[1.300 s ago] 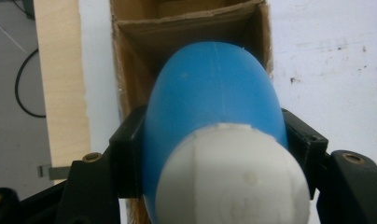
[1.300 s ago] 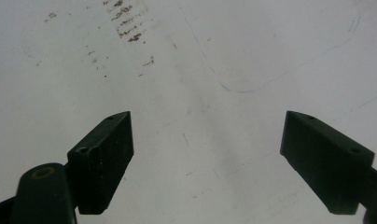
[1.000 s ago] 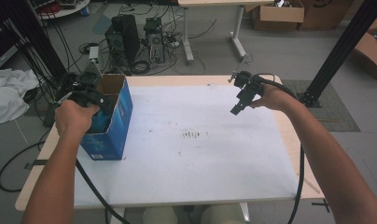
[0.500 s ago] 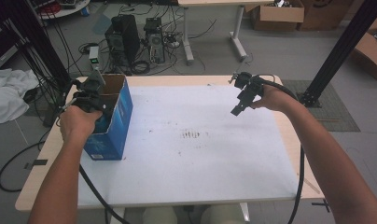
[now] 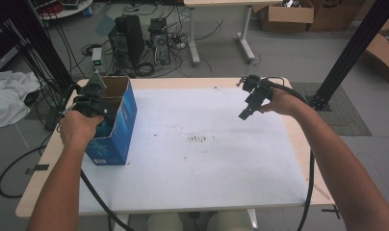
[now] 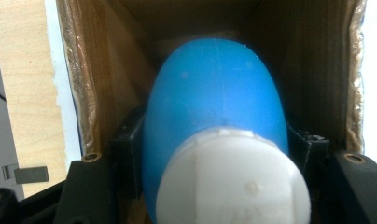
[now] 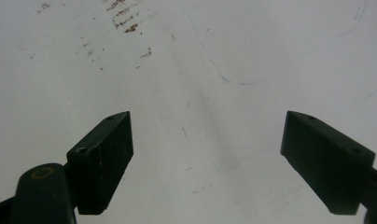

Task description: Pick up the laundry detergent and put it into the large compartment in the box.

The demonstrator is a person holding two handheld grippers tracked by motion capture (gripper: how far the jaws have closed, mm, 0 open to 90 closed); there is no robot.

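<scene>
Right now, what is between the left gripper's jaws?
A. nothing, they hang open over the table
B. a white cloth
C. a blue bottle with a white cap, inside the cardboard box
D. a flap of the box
C: in the left gripper view the jaws sit either side of the blue bottle with its white cap, inside the cardboard box.

Lab/workshop: PC towers (image 5: 127, 36), floor cables (image 5: 149, 67), cardboard boxes (image 5: 286, 14).

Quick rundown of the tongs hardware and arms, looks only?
Both tongs, left and right, are black, with blocky rectangular jaws bearing small screw holes and brass-coloured inserts at the base. A thick black cable trails from each. Forearms are bare: no sleeves or gloves visible.
</scene>
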